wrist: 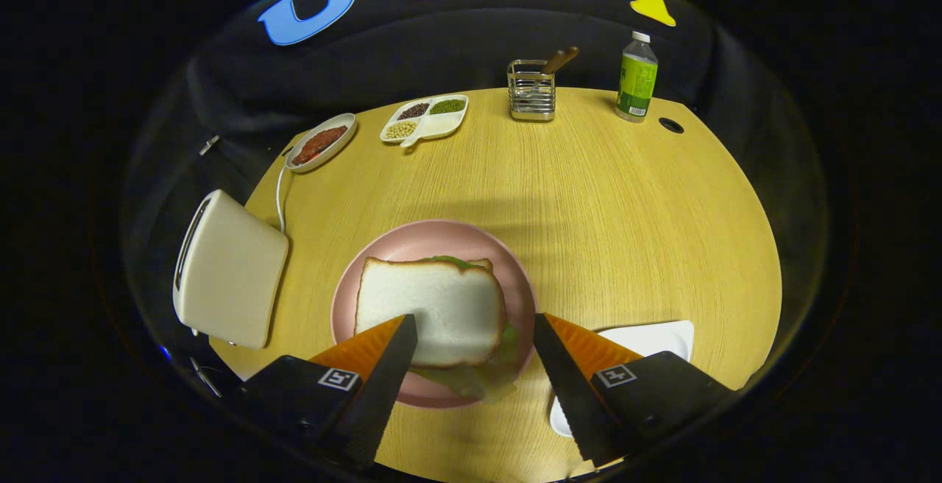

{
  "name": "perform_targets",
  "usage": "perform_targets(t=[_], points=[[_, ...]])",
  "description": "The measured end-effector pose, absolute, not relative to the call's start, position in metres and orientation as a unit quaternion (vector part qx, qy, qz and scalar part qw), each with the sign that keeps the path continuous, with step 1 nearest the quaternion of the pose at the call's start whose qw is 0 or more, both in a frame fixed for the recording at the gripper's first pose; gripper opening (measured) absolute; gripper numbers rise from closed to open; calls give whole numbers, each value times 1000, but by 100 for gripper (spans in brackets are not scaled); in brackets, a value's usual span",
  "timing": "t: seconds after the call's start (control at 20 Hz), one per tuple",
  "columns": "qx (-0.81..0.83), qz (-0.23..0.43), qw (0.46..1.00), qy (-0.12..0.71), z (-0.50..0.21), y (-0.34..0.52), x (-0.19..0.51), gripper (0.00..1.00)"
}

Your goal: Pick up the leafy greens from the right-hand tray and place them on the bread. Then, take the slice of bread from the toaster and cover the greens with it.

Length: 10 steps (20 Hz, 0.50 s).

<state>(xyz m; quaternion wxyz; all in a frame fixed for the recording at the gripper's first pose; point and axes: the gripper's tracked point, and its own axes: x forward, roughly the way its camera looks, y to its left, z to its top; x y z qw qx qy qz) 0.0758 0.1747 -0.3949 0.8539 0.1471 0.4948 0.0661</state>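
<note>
Since the slice of bread (434, 310) lies flat on the leafy greens (478, 376) on the pink plate (412, 244), with green edges peeking out at its far and near sides, we judge the covering done. Our tongs (475, 328) hang over it with fingers apart, gripping nothing, the slice's near end between them; they may be clear of the bread, though we cannot tell. Beside the plate stands the toaster (228, 269) on the tabletop (625, 210), and by the other finger lies the white tray (655, 337), now bare.

wooden table (625, 203) bears pink plate (434, 241), toaster (229, 269), white tray (655, 337), bottle (636, 78).
</note>
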Motion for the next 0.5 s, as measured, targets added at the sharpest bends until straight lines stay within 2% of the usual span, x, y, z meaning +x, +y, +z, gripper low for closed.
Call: perform_targets(t=[0.5], points=[[143,73,898,409,-300,153,82,100]])
